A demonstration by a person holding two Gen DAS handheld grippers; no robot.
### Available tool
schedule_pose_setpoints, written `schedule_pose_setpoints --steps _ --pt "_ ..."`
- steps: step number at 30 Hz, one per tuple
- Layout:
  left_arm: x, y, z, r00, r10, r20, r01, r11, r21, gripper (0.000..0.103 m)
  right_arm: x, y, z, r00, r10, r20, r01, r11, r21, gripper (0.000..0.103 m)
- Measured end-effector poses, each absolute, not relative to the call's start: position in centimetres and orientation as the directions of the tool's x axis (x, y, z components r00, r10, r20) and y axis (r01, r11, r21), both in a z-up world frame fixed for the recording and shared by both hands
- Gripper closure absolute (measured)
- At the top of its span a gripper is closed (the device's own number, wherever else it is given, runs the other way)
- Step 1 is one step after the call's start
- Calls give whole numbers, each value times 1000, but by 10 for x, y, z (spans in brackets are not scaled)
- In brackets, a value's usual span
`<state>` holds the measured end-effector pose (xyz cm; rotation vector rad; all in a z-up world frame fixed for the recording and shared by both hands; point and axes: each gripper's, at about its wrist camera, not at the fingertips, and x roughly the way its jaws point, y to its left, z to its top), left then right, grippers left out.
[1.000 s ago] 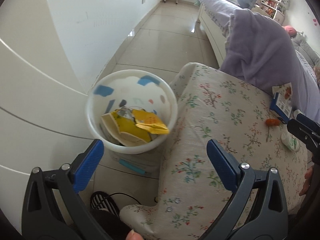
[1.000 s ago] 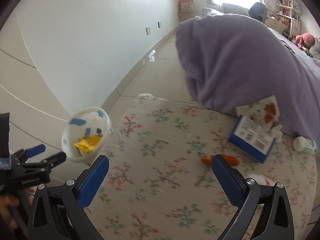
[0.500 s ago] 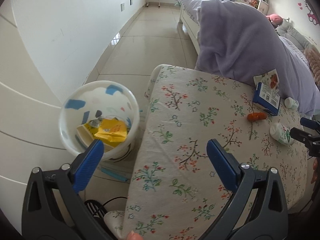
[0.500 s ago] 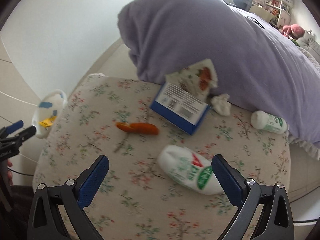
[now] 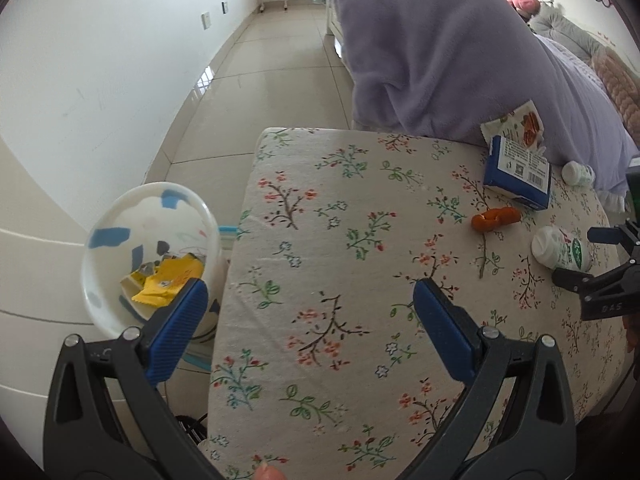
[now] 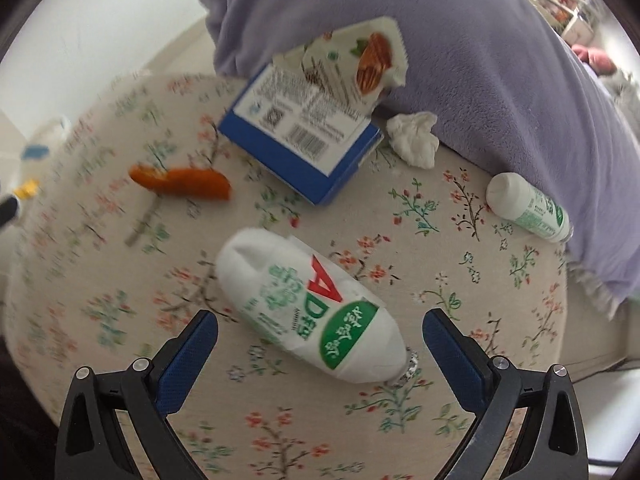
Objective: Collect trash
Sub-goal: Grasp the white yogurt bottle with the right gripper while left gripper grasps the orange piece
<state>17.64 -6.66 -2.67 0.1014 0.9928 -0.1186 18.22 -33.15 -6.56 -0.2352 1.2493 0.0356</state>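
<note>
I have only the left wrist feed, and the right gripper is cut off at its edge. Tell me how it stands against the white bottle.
Observer: The right gripper is open. The near end of the white bottle, which lies on its side, sits between the fingers and touches neither.
Operator: Report any trash my view hides.
Observer: A crumpled tissue lies beside the blue box, against the purple blanket.
Operator: Describe the bottle's body.
Observer: It looks dented at its far end, and shiny foil shows at its near end.
</note>
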Motion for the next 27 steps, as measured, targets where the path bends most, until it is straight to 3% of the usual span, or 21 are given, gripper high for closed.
schedule_pose_setpoints --steps 2,7,9,11,15,27 --pt "179 -76 -27 532 -80 -843 188 982 25 1 183 -329 -71 308 -120 -944 -166 970 -177 5" --pt "181 -109 -28 496 -131 -858 319 947 40 1 184 -333 -75 280 -89 -956 -142 981 -133 30" --pt "182 -121 -30 487 -135 -863 350 935 51 1 184 -338 -73 276 -62 -959 -120 988 -99 53" --pt "185 -133 -34 476 -143 -868 377 925 55 1 182 -345 -71 269 -37 -962 -92 994 -64 61" --pt "194 -149 -41 464 -147 -874 395 917 55 1 178 -363 -65 276 -17 -961 -35 999 -28 62" --pt "216 -184 -56 436 -283 -854 402 910 -96 5 169 -414 -23 353 91 -931 72 990 124 69"
